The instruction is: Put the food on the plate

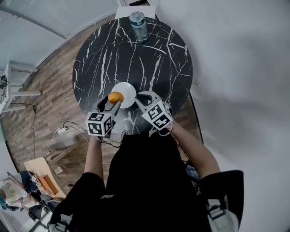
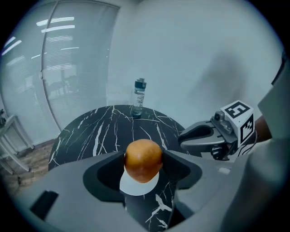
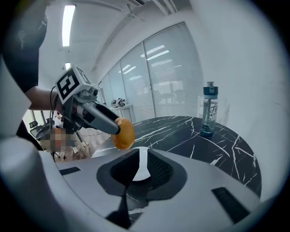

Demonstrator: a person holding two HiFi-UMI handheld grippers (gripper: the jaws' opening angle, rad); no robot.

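A round orange-brown piece of food (image 1: 115, 97) (image 2: 143, 159) is held between the fingers of my left gripper (image 1: 113, 103), which is shut on it. It hangs just above the left rim of a small white plate (image 1: 129, 92) (image 2: 137, 186) at the near edge of the black marble table (image 1: 136, 59). My right gripper (image 1: 144, 98) (image 3: 140, 164) hovers over the plate's right side, its jaws nearly together with only a thin slit and nothing in it. In the right gripper view the food (image 3: 123, 133) shows at the left gripper's tip.
A clear water bottle with a teal cap (image 1: 138, 26) (image 2: 139, 97) (image 3: 208, 108) stands at the table's far edge. A white seat (image 1: 135, 10) is beyond it. Cables and clutter (image 1: 41, 181) lie on the wooden floor at the left.
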